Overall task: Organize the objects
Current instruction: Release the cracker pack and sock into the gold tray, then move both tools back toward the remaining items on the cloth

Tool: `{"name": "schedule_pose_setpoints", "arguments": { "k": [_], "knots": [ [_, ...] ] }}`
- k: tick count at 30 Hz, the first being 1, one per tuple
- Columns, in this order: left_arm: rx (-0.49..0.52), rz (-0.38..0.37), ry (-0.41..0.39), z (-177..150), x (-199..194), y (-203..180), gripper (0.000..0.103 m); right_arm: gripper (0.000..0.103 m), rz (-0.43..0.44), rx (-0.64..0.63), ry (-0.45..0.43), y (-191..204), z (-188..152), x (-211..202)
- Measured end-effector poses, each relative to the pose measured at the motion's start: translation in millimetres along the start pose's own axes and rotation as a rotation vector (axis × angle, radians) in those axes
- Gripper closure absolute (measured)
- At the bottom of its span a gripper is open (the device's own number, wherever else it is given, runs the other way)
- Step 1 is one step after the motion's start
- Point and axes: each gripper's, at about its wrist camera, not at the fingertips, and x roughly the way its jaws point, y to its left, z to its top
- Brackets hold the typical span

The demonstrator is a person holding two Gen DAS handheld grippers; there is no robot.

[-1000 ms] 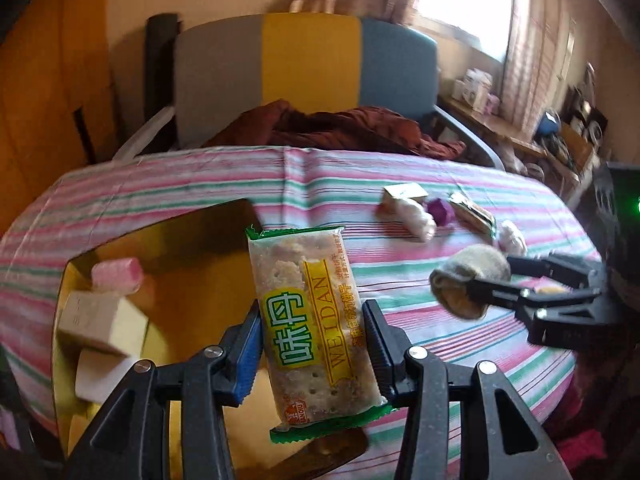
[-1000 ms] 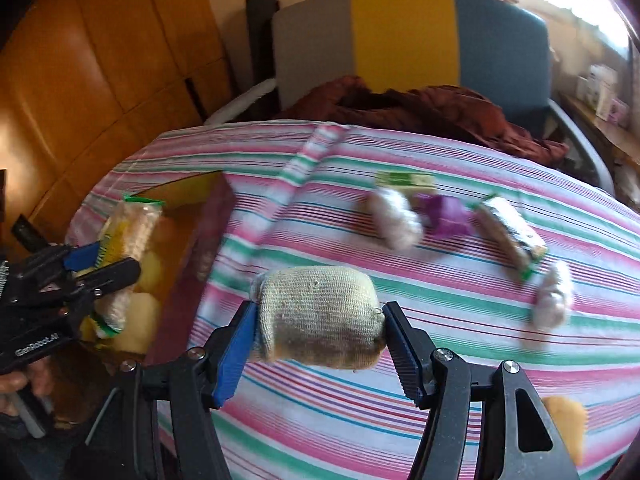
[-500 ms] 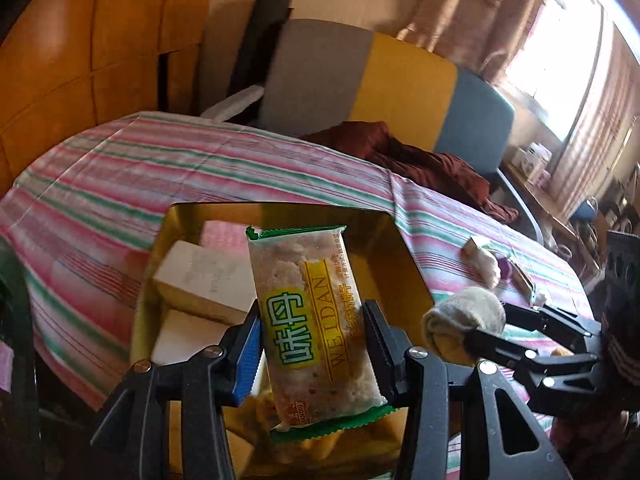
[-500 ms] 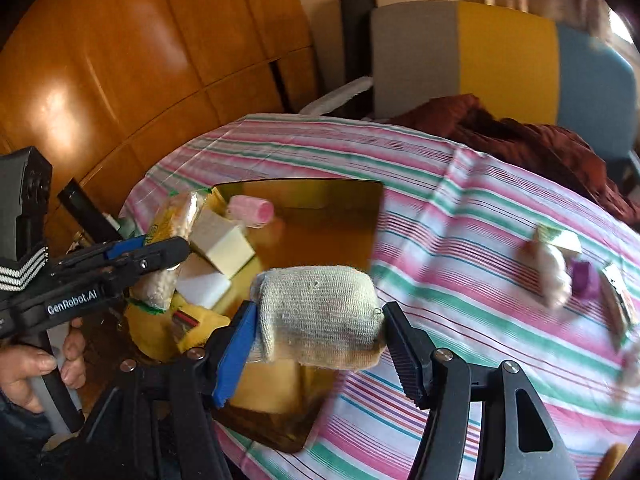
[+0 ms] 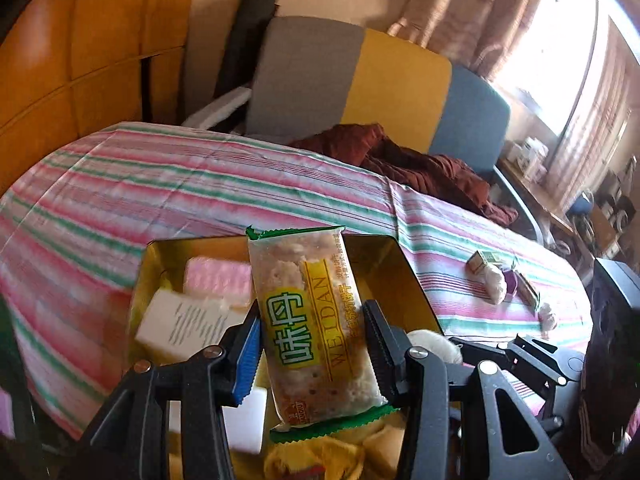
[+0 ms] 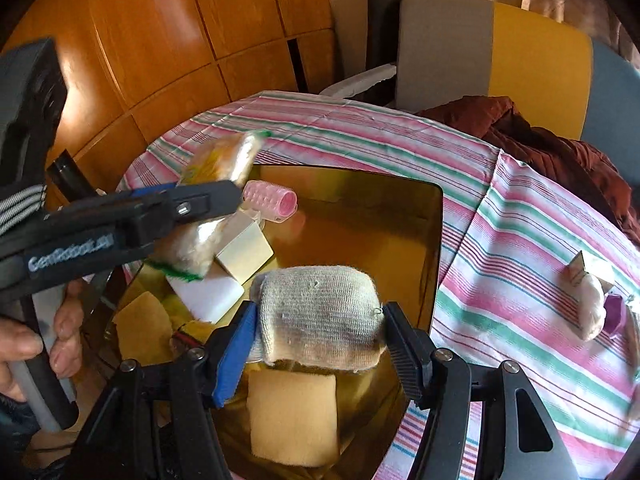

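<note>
My left gripper (image 5: 312, 344) is shut on a cracker packet (image 5: 312, 328) with green ends, held upright above the gold tin box (image 5: 404, 280). It also shows in the right wrist view (image 6: 208, 216). My right gripper (image 6: 320, 320) is shut on a rolled grey sock (image 6: 320, 312), held over the open gold tin box (image 6: 360, 216). The box holds a pink hair roller (image 6: 272, 200), a cream carton (image 6: 244, 248), a white block (image 6: 208, 292) and yellow sponges (image 6: 294, 416).
On the striped tablecloth (image 6: 520, 280) to the right lie a white wrapped item (image 6: 590, 308), a purple item (image 6: 614, 312) and a small carton (image 5: 482, 260). A grey, yellow and blue chair (image 5: 380, 84) with dark red cloth (image 5: 420, 164) stands behind the table.
Both grippers have moved left from the table's middle to above the gold box, each still holding its item. The right gripper with the sock now hangs over the box's inside.
</note>
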Motion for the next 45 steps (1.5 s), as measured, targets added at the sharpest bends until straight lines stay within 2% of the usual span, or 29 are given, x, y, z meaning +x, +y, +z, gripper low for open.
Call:
{"name": "schedule_pose_setpoints", "arguments": {
  "k": [4, 9, 15, 20, 28, 36, 45],
  "knots": [
    [0.009, 0.028, 0.007, 12.6, 15.7, -0.4, 0.052, 0.036, 0.003, 0.017, -0.001, 1.2, 7.1, 11.3],
    [-0.031, 0.053, -0.011, 12.7, 8.8, 6.5, 0.052, 0.03, 0.01, 0.019, 0.006, 7.7, 6.2, 23.9],
    [-0.046, 0.101, -0.016, -10.2, -9.0, 13.6, 0.052, 0.027, 0.038, 0.041, 0.009, 9.0, -5.3, 18.2],
    [-0.045, 0.132, -0.02, -31.4, -22.3, 9.4, 0.052, 0.018, 0.043, 0.07, -0.002, 7.2, -12.4, 8.3],
    [-0.012, 0.168, -0.038, -50.0, -38.3, -1.0, 0.052, 0.0, -0.026, 0.069, -0.049, 10.1, -21.5, -12.9],
    [0.035, 0.194, -0.071, -55.1, -51.3, -12.7, 0.052, 0.0, -0.091, 0.071, -0.107, 11.8, -26.8, -35.0],
    [0.083, 0.164, -0.076, -57.1, -55.7, -31.5, 0.052, 0.0, -0.123, 0.096, -0.123, -0.4, -39.5, -52.1]
  ]
}}
